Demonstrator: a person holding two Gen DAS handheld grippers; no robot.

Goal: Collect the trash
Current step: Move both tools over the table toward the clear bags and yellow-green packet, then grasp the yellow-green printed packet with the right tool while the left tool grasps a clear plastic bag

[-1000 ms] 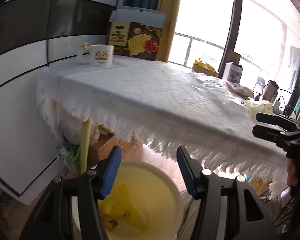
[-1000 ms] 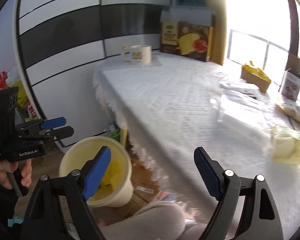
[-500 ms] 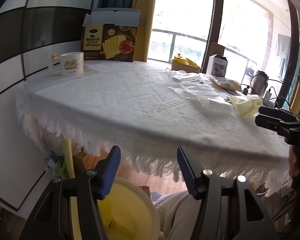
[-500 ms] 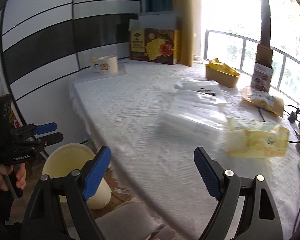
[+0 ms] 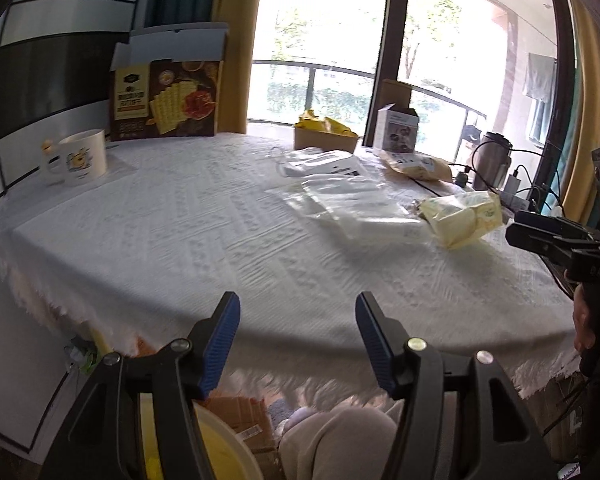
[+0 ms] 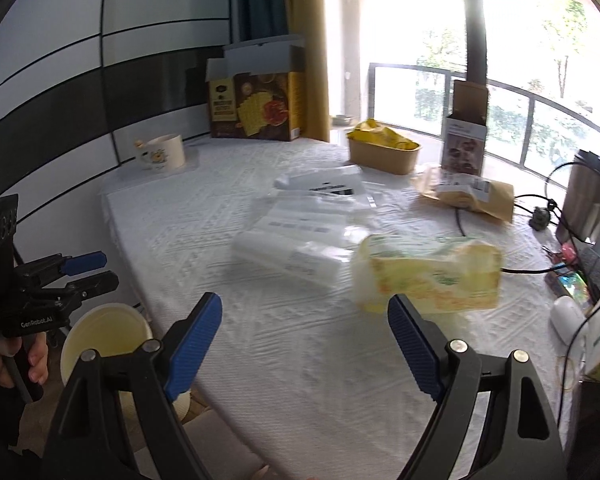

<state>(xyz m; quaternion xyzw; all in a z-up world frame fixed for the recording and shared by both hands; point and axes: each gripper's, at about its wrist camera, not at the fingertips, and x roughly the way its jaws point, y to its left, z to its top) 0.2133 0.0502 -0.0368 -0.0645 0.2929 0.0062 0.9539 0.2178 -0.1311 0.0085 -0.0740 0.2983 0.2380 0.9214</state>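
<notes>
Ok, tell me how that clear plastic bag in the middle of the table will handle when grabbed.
The clear plastic bag lies flat and wrinkled, so it will probably flop and drape. It looks thin and glossy, likely light and slippery; pinching an edge seems safest.

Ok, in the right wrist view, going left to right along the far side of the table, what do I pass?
Mug → cracker box → brown tray with yellow wrappers → small open carton → steel kettle.
</notes>
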